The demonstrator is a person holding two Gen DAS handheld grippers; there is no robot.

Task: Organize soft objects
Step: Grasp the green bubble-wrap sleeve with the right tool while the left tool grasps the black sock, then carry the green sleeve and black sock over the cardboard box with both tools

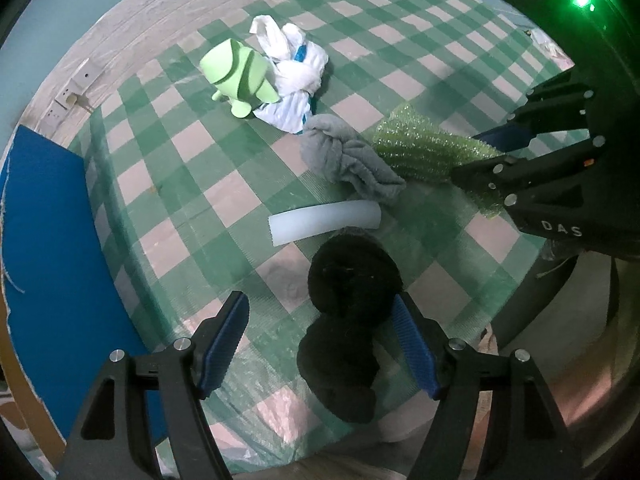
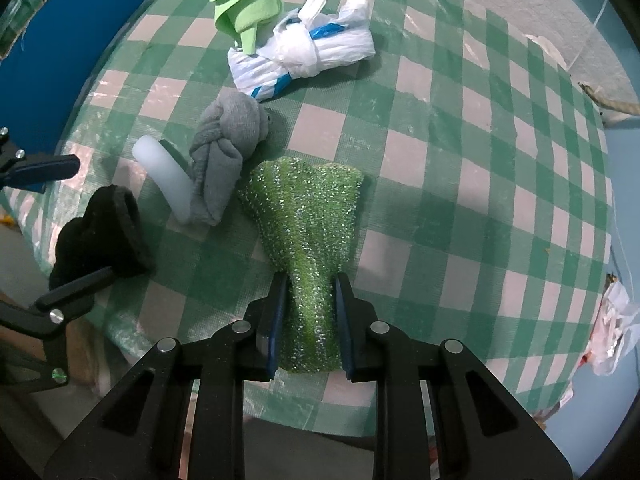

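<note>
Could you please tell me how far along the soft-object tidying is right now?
No sorted pile shows yet. The right gripper holds the green sponge cloth; the left gripper is open around the black sock. Grey sock, white tube, plastic bag remain.

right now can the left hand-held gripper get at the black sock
Probably yes. The left hand-held gripper is open just above the black sock, which lies between its fingers with nothing over it. The white tube and grey sock lie farther off, and the right hand-held gripper is busy pinching the green scrubber.
</note>
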